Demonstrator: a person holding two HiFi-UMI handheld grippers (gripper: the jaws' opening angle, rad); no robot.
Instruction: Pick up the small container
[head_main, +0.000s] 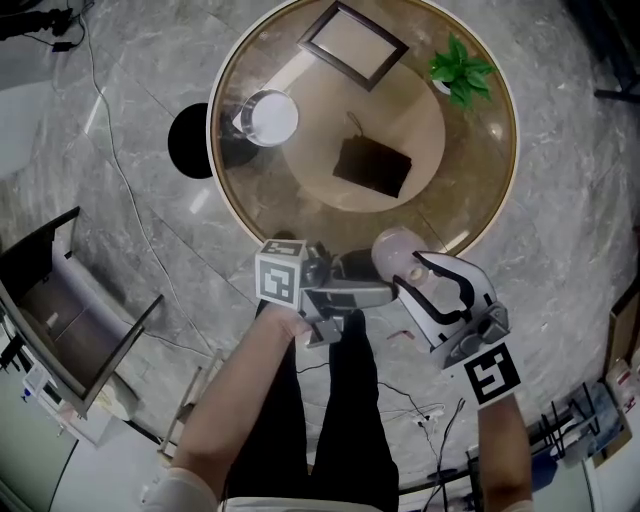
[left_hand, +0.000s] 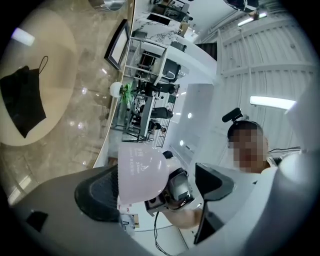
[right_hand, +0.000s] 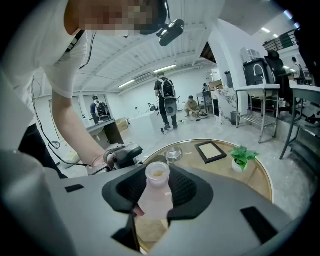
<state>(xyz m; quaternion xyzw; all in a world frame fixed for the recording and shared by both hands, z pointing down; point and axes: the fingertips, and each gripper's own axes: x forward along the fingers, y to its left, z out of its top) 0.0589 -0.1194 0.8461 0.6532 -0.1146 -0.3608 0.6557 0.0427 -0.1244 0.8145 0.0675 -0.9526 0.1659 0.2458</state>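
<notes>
The container (right_hand: 156, 192) (pale pink) is clamped in the right gripper (right_hand: 152, 202). The left gripper (left_hand: 157, 189) is held open, with the container between its jaws.

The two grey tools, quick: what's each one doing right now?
Left tool: open; the base of the small pale pink plastic bottle lies between its jaws, not clamped.
Right tool: closed on that bottle.

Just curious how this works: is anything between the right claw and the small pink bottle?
Nothing visible is. The right claw already grips the small pink bottle, held in the air near the round table's edge.
</notes>
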